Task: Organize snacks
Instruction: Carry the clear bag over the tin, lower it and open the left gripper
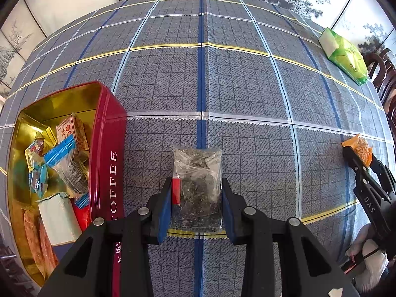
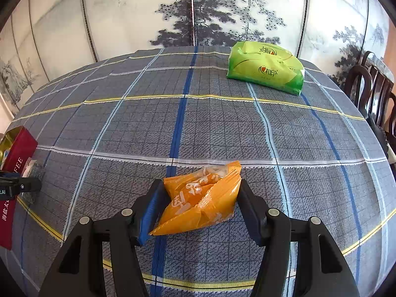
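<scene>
A clear snack packet (image 1: pixel 198 185) with dark contents and a red strip lies on the plaid tablecloth between the fingers of my left gripper (image 1: pixel 197 198); the pads touch its sides. My right gripper (image 2: pixel 201 198) is shut on an orange snack packet (image 2: pixel 200 200), which is crumpled between the pads; it also shows in the left wrist view (image 1: pixel 361 150). A red COFFEE tin (image 1: pixel 109 148) with a gold inside stands to the left and holds several wrapped snacks (image 1: pixel 61 153). The tin's end shows in the right wrist view (image 2: pixel 18 153).
A green tissue pack (image 2: pixel 266 68) lies at the far right of the table, also in the left wrist view (image 1: pixel 344 54). Dark wooden chairs (image 2: pixel 376 91) stand past the right table edge. A painted folding screen (image 2: pixel 198 12) stands behind the table.
</scene>
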`<state>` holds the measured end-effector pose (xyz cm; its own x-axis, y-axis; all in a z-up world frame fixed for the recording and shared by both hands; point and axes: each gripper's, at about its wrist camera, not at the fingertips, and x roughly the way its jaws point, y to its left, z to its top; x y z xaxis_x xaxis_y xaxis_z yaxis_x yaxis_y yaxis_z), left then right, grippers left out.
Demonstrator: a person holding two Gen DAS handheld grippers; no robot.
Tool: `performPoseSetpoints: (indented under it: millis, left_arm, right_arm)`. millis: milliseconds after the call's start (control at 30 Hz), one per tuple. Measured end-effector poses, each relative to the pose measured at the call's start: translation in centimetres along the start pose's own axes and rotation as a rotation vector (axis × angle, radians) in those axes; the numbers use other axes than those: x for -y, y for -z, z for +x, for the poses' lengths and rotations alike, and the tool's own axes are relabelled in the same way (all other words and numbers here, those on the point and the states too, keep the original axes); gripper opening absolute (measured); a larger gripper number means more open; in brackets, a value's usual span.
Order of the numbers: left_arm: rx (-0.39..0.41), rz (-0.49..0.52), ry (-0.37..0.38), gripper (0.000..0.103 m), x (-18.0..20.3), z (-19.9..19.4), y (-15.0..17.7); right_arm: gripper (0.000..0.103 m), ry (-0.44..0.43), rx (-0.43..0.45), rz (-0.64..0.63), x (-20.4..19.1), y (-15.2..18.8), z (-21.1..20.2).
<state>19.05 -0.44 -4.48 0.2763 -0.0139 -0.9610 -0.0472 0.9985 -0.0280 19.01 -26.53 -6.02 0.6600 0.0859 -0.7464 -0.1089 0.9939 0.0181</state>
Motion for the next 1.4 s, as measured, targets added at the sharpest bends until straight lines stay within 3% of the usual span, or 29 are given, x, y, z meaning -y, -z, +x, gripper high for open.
performPoseSetpoints:
  millis: [367, 567, 767, 933, 1067, 1233, 1400]
  left_arm:
    - [0.006, 0.047, 0.053, 0.032, 0.3, -2.1, 2.3]
    - [0.072, 0.071, 0.067, 0.032, -0.4, -5.8, 3.0]
    - [0.138, 0.051, 0.041, 0.032, -4.0, -9.9, 3.7]
    - [0.165, 0.016, -0.031, 0.032, -8.6, -11.9, 4.2]
    - [0.144, -0.015, -0.104, 0.032, -12.0, -11.6, 5.0]
    - [0.052, -0.059, -0.11, 0.032, -15.0, -9.6, 6.4]
    - [-0.005, -0.053, -0.141, 0.032, -15.6, -7.7, 7.8]
  right_arm:
    - [0.062, 0.01, -0.003, -0.011, -0.1, 0.0, 0.0]
    - [0.062, 0.01, -0.003, -0.011, -0.1, 0.0, 0.0]
    - [0.062, 0.01, -0.003, -0.011, -0.1, 0.0, 0.0]
    - [0.062, 0.01, -0.003, -0.012, -0.1, 0.0, 0.0]
    - [0.062, 0.01, -0.003, -0.012, -0.1, 0.0, 0.0]
    - [0.062, 0.011, -0.003, -0.012, -0.1, 0.0, 0.0]
    - [0.062, 0.011, -0.003, -0.012, -0.1, 0.0, 0.0]
